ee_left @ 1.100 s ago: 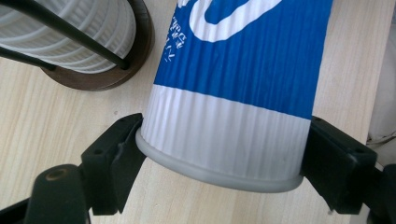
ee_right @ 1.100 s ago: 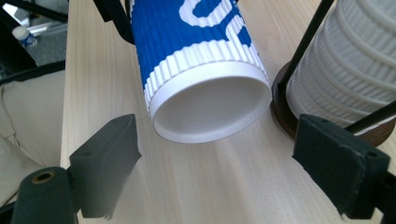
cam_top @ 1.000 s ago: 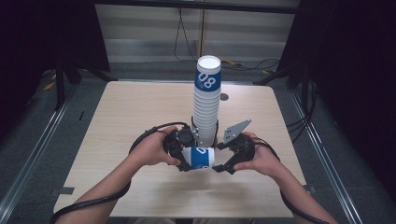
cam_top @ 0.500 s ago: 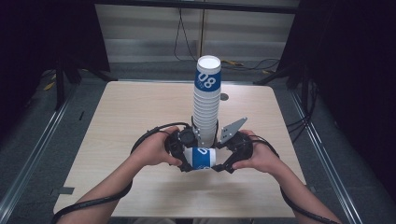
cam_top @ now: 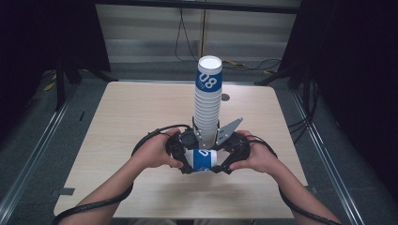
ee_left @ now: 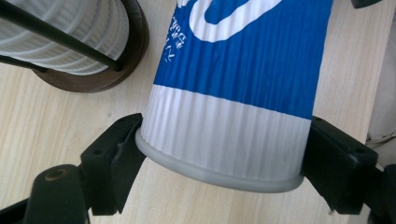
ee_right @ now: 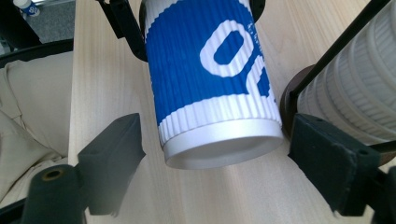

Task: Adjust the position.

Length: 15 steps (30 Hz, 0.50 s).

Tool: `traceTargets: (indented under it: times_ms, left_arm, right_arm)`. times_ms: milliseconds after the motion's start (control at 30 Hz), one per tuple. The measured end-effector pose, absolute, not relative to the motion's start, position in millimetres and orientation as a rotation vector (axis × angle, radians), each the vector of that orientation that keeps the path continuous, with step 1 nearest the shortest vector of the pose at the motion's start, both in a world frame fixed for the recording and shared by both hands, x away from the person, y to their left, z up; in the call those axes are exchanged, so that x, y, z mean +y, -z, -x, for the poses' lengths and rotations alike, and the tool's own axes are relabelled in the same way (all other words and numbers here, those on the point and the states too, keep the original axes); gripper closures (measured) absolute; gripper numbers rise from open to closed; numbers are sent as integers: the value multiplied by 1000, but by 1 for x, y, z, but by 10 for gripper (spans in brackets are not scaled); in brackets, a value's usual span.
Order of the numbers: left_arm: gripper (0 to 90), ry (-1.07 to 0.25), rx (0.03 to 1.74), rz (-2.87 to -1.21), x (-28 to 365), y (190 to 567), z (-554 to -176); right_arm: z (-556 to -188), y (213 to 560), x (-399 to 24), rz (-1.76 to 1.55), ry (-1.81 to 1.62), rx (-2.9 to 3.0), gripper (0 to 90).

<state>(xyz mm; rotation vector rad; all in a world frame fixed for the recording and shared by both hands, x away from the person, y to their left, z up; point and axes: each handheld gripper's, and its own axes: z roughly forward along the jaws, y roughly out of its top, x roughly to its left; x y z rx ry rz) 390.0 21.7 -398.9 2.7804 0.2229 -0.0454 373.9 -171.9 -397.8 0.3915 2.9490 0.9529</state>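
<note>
Here, from the high view, I see the blue-and-white ribbed paper cup [cam_top: 202,158] lying on its side between both hands, its long axis running from the left gripper [cam_top: 184,157] to the right gripper [cam_top: 224,159], just before the tall stack of white ribbed cups [cam_top: 207,105] on the pale wooden table [cam_top: 117,126]; in the left gripper view, my jaws clamp the cup's rim end; in the right gripper view, my jaws have just been closing, the cup's base between them, gaps visible on both sides.
</note>
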Motion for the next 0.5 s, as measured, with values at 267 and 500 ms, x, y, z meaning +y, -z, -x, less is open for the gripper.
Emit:
traceTargets:
  times_ms: [267, 500]
  left_arm:
    - [189, 41, 211, -2774, 20, 398, -389]
    - [188, 36, 198, -2768, 19, 397, -389]
  right_arm:
    - [-375, 396, -169, -386, -949, 2965, 210]
    - [-375, 398, -167, -385, -954, 2964, 230]
